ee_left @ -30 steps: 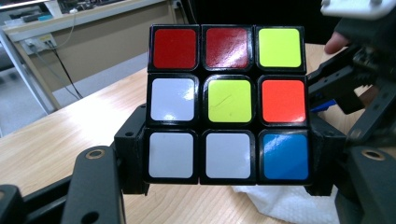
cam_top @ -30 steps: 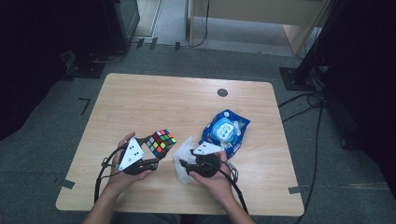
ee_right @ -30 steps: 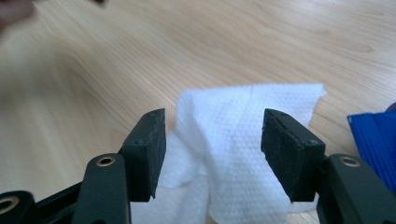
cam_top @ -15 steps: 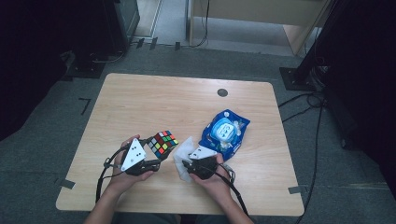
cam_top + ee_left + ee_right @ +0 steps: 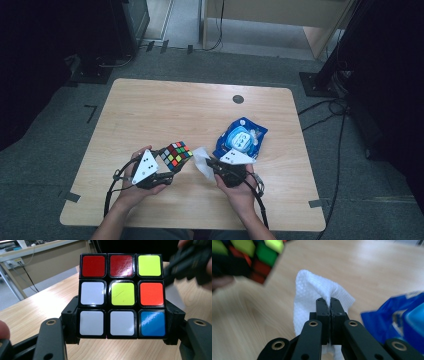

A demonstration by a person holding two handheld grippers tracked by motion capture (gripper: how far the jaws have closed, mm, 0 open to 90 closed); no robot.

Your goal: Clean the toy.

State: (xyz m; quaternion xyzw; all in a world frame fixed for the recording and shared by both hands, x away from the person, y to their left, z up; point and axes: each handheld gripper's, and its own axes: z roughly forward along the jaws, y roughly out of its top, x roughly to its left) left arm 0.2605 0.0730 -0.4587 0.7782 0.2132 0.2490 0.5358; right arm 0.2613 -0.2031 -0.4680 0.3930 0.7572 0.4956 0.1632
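The wooden table [image 5: 165,110] carries everything, and both forearms come in over its near edge. The blue wipe packet [image 5: 241,139] lies flat right of the middle, its long axis running from the near-left toward the far-right corner, its lid face turned up; in the right gripper view it is the blue shape at the right [image 5: 397,322].

The puzzle cube [image 5: 175,155] is held off the tabletop, left of the packet and toward the near edge, tilted so that one corner points toward the far edge. In the left gripper view its near face [image 5: 121,293] stands square to the camera, red, red and yellow across the top row. The left gripper [image 5: 161,175] is clamped on the cube, one jaw against each side of the bottom layer. The left hand [image 5: 134,190] cups it from beneath, the gripper aimed toward the far-right.

The white wipe [image 5: 201,161] hangs between cube and packet, just beside the cube, its long axis roughly upright in the right gripper view [image 5: 312,295]. The right gripper [image 5: 212,166] has just been closing and now pinches a fold of the wipe, jaws pressed together on the cloth. The right hand [image 5: 240,192] holds it pointing leftward at the cube.
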